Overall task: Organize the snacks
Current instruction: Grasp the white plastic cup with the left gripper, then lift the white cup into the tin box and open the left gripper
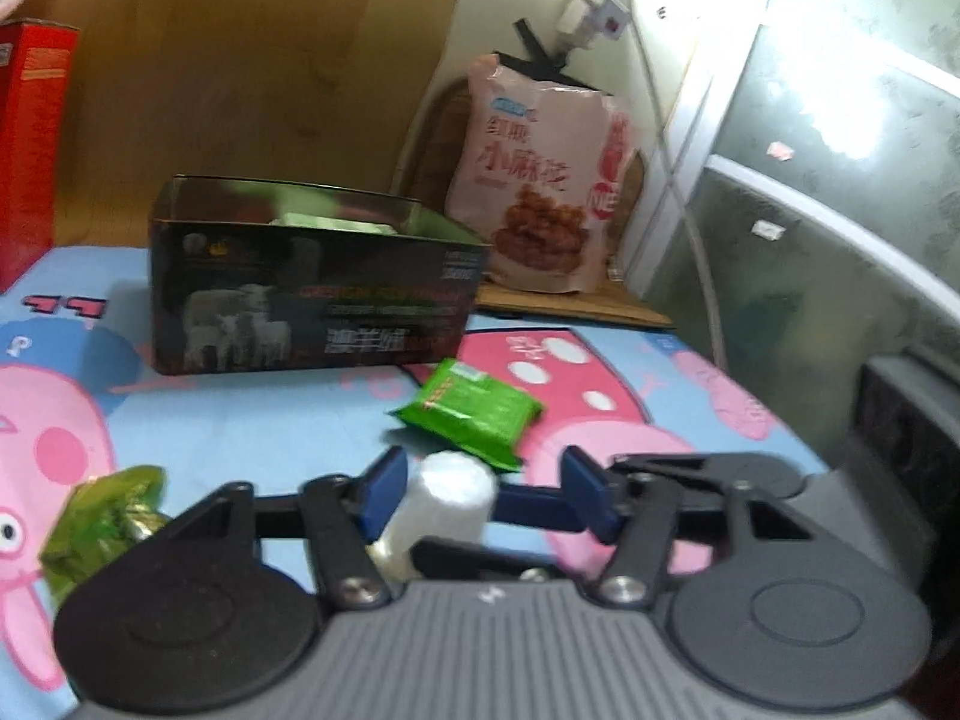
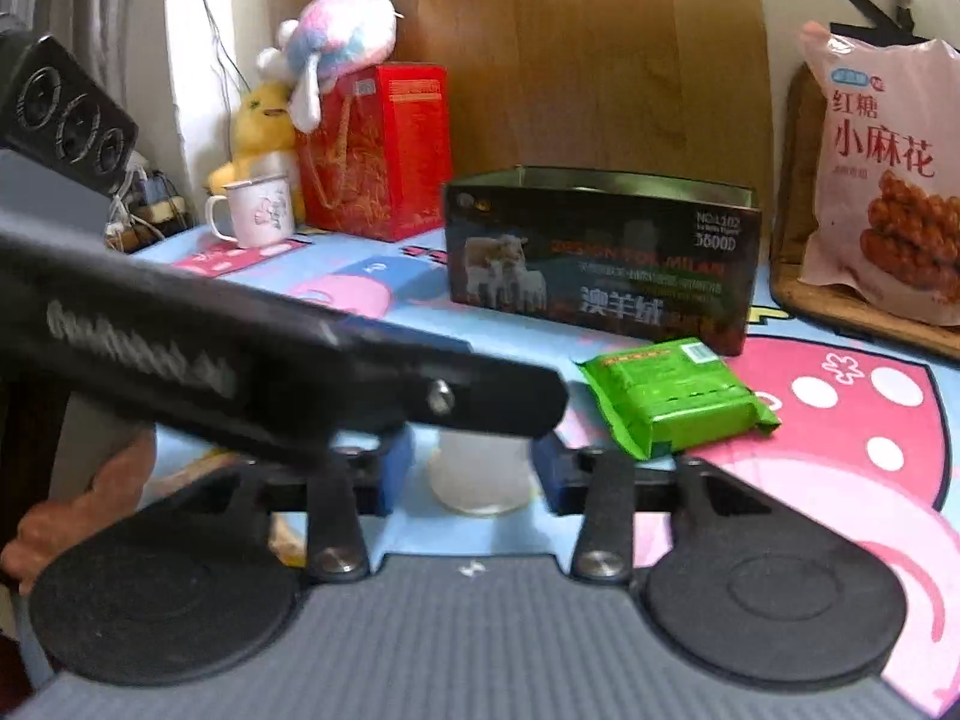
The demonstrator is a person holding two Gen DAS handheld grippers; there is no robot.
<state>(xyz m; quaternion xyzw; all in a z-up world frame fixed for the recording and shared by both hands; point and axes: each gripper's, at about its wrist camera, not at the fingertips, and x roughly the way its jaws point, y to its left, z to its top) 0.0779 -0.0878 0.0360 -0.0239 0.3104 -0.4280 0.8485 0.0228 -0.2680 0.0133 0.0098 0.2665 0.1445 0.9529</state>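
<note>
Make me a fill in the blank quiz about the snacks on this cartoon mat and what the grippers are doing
1. The green packet lies on the mat, in front of the dark ____.
2. The white roll sits between the fingers of the ____ gripper.
3. The pink snack bag stands ____ the box.

Missing words: box; left; outside
</note>
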